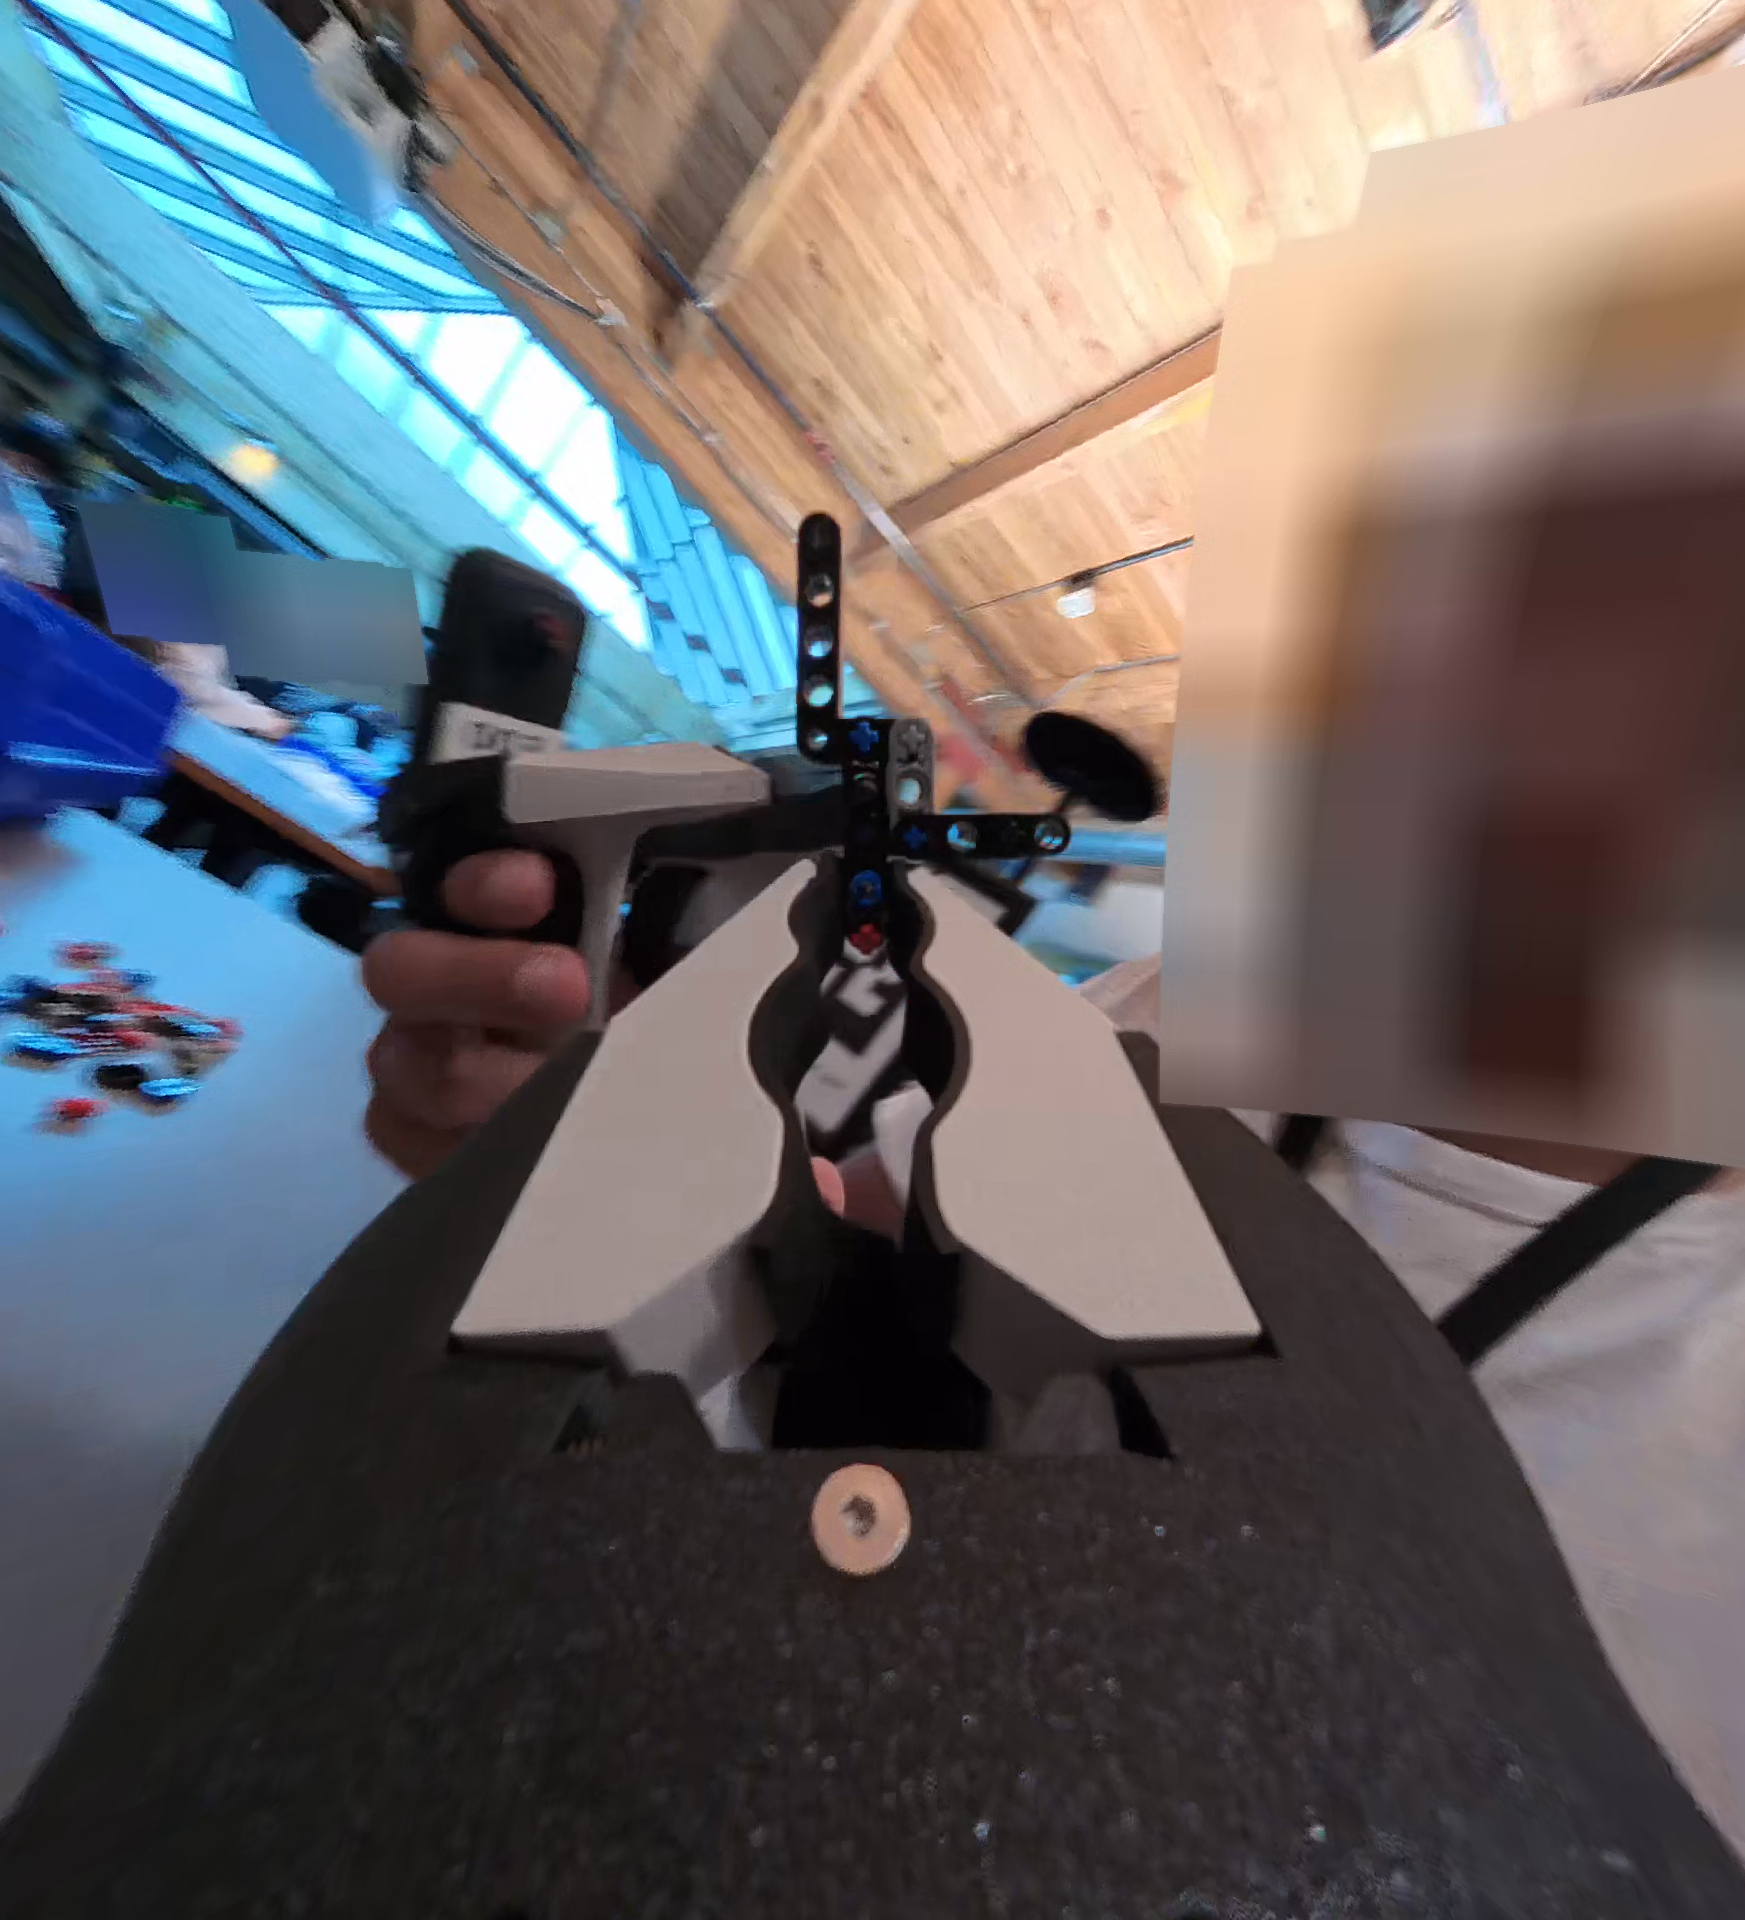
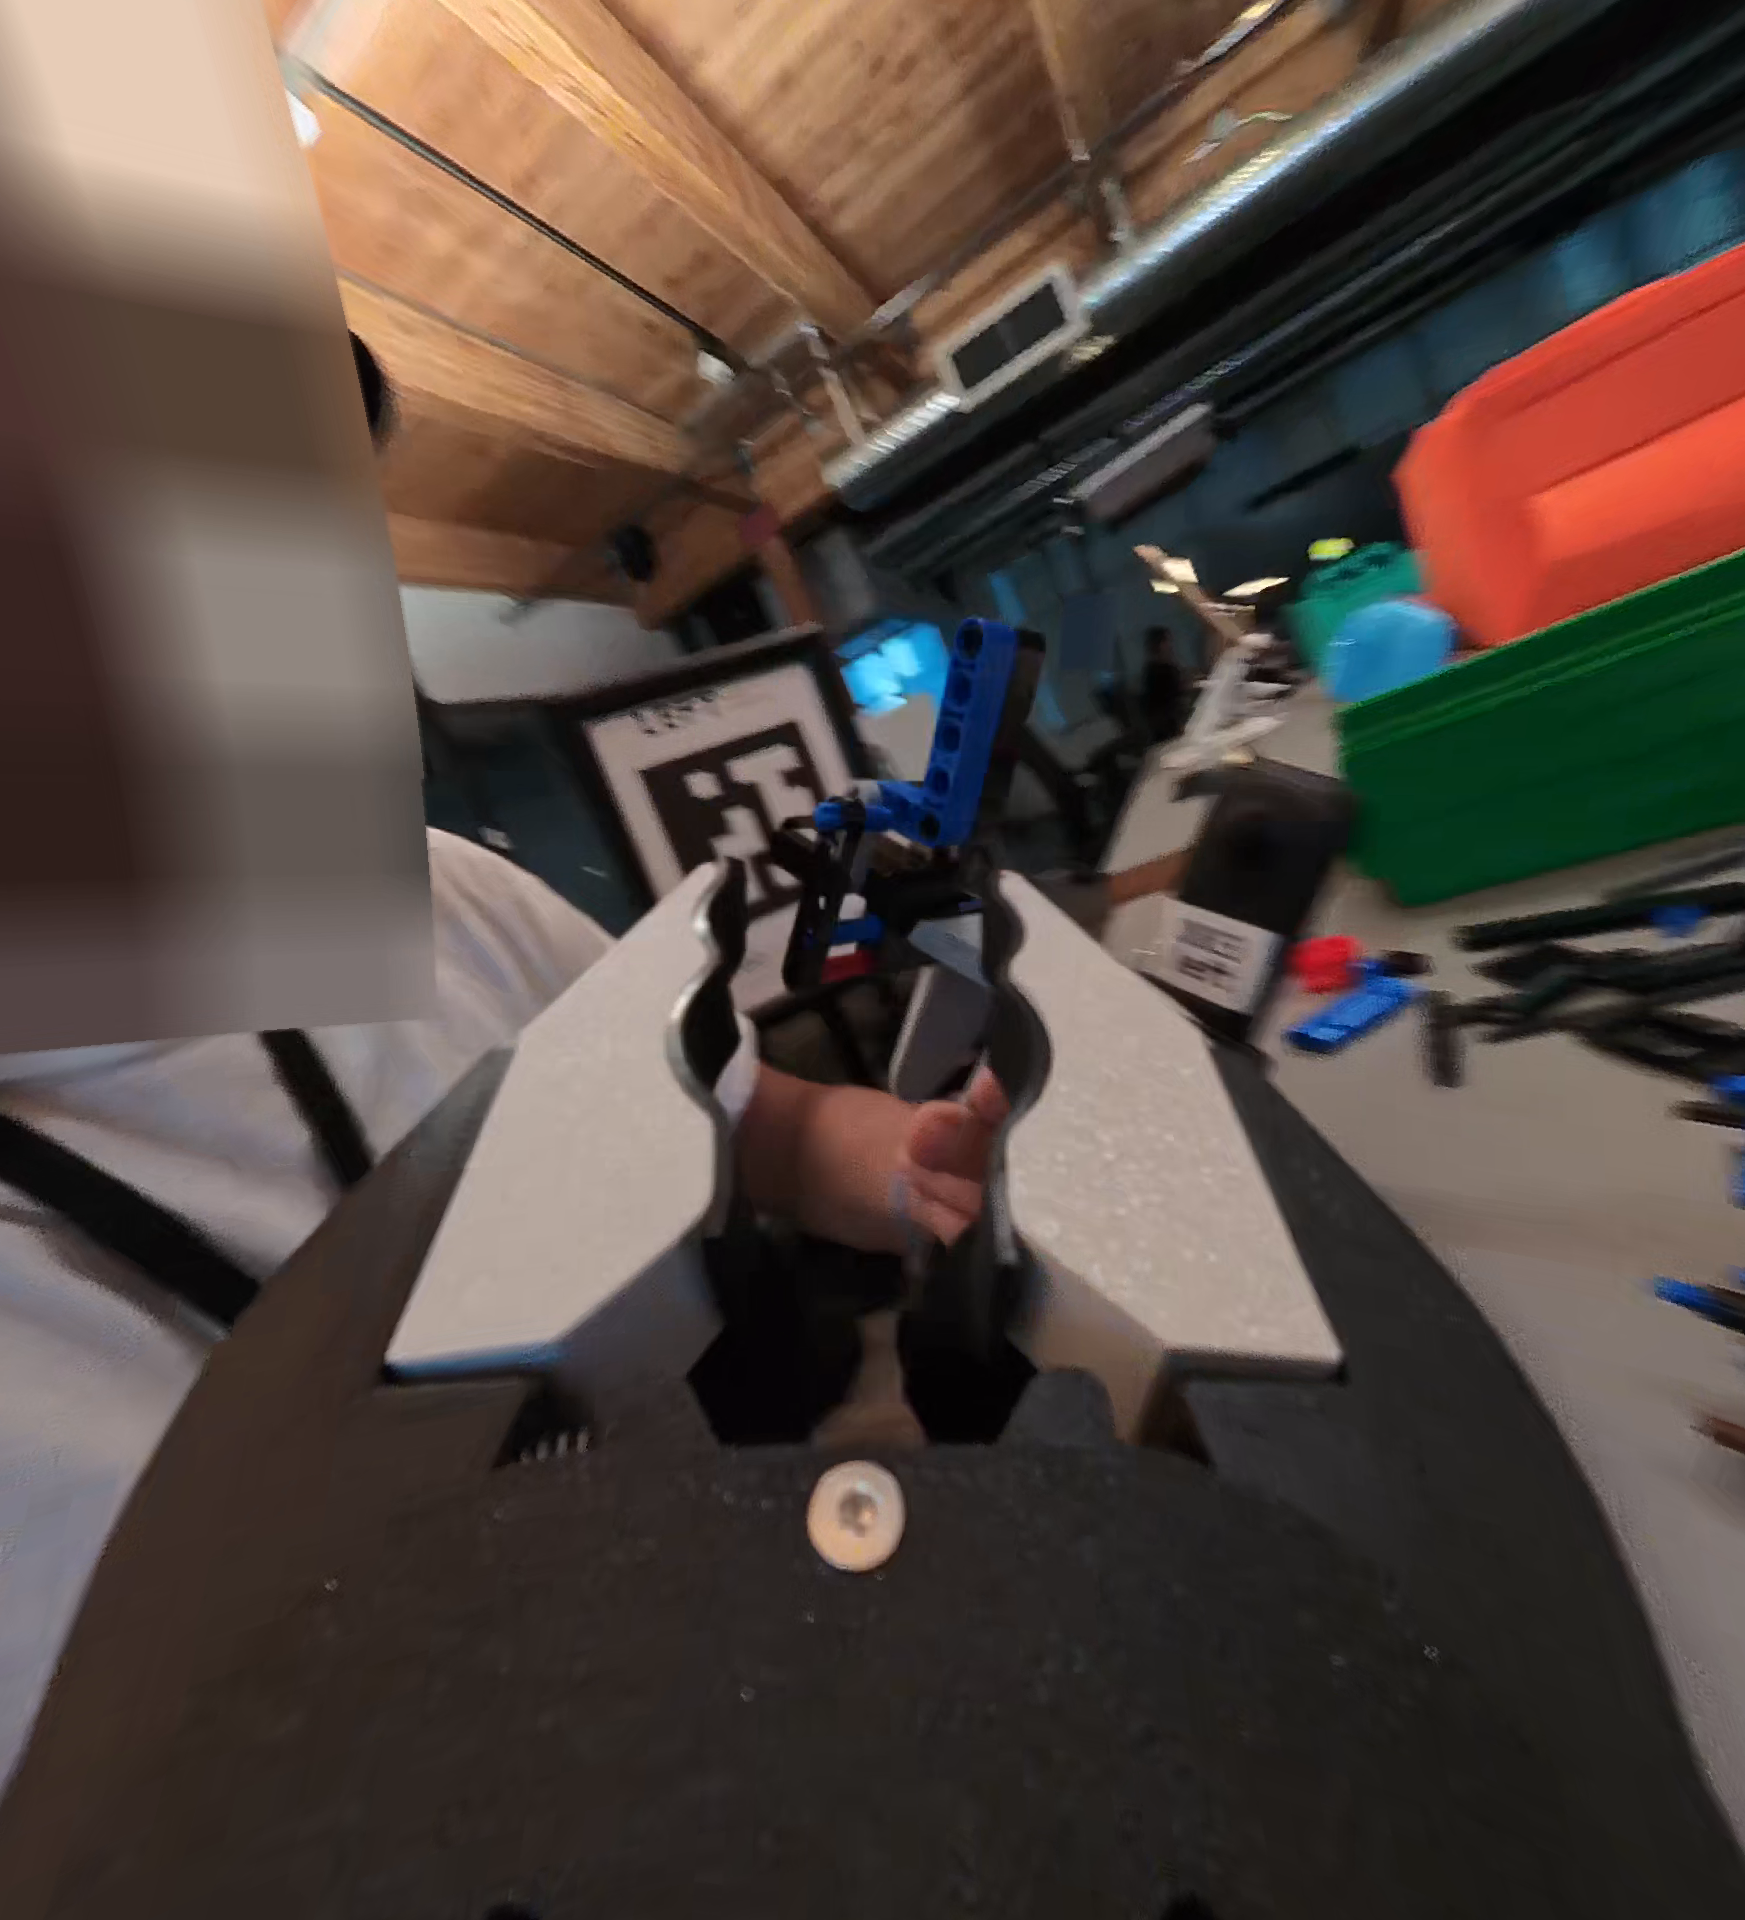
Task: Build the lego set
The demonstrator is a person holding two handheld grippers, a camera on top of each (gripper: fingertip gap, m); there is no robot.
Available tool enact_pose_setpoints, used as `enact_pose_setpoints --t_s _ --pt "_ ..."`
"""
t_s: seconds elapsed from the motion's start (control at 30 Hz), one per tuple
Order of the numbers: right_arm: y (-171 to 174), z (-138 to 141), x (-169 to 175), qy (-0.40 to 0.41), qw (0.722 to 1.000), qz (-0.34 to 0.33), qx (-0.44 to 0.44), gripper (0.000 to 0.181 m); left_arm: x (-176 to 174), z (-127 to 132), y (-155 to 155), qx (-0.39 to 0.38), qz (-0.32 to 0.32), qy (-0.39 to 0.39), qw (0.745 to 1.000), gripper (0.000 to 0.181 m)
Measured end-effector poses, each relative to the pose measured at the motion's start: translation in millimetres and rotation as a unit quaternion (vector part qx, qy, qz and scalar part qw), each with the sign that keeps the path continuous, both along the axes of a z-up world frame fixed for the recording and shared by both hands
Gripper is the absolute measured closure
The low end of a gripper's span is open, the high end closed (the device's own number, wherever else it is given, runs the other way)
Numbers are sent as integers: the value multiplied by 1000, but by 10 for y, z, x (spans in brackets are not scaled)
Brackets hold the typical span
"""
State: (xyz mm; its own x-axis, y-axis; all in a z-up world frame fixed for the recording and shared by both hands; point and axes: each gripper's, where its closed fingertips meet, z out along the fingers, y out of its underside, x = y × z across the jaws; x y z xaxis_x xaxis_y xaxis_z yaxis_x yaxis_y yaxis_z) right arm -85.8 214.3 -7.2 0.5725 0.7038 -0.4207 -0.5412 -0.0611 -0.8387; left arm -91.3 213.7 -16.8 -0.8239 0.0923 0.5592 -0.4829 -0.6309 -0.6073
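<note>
A small lego assembly (image 1: 863,821) of black holed beams with blue and red pins is held up in the air, above the table. My left gripper (image 1: 868,904) is shut on its lower end. In the right wrist view the same assembly carries a blue L-shaped beam (image 2: 961,738). My right gripper (image 2: 863,894) is open, with one finger on each side of the assembly; whether a finger touches it I cannot tell. The right gripper also shows in the left wrist view (image 1: 743,800), held by a hand and reaching in from the left. The left gripper's grey finger (image 2: 935,997) shows behind the assembly.
Loose lego pieces (image 1: 68,1018) lie on the white table at the left; black beams and blue parts (image 2: 1626,966) lie at the right. A blue bin (image 1: 6,675), a green bin (image 2: 1574,748) and an orange bin (image 2: 1626,447) stand at the table's edges. A person in a white shirt (image 1: 1626,1403) is close behind.
</note>
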Motion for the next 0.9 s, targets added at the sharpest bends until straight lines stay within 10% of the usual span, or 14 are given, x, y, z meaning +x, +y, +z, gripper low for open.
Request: enact_pose_setpoints --t_s 0.03,0.27,0.9 --pt "1 -39 60 -33 999 -31 -9 148 31 -25 33 26 32 -5 999 176" --pt "46 -145 31 -149 983 -99 -39 169 48 -109 43 107 107 -34 988 176" --pt "135 -385 321 5 991 -68 -113 174 299 -427 111 176 128 57 974 176"
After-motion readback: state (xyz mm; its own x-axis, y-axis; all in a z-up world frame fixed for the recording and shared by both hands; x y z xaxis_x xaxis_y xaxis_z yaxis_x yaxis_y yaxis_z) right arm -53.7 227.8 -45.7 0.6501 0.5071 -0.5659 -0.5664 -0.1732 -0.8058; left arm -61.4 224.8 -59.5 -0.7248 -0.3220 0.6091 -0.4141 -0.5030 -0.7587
